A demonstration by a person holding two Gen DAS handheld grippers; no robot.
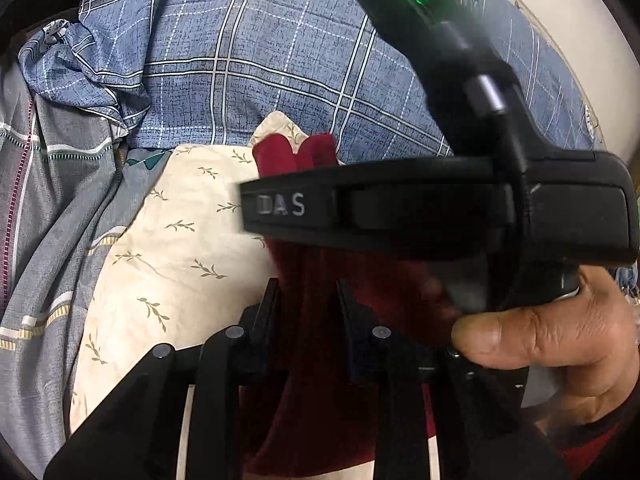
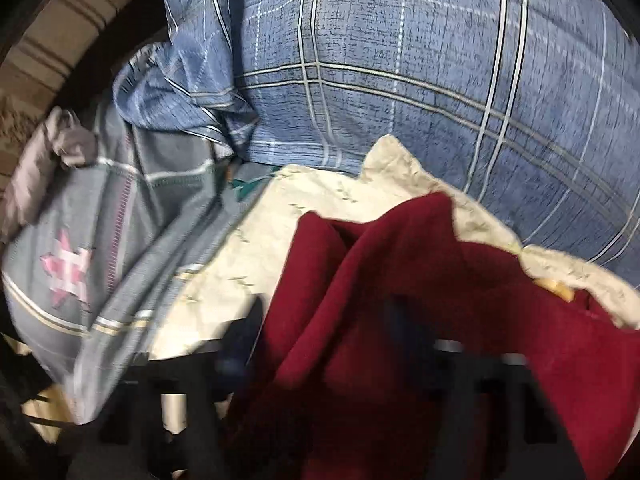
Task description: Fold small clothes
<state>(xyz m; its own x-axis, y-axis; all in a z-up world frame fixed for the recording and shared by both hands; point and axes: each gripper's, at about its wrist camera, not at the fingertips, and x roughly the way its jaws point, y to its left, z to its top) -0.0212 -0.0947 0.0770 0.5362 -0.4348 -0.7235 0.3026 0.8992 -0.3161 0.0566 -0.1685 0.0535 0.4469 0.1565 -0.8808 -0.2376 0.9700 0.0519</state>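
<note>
1. Folding looks barely begun: the maroon garment [image 2: 384,312] lies rumpled on the cream leaf-print cloth [image 1: 176,248], near its far edge.
2. Left gripper [image 1: 306,300] pinches the garment's near part between narrowly parted jaws.
3. Right gripper [image 2: 348,364] sits over the maroon folds; its grip is too blurred to tell.

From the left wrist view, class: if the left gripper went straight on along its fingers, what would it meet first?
The dark red garment already lies between the left gripper fingers. Going on, it would probably meet the right gripper crossing just ahead, though depth is unclear.
</note>
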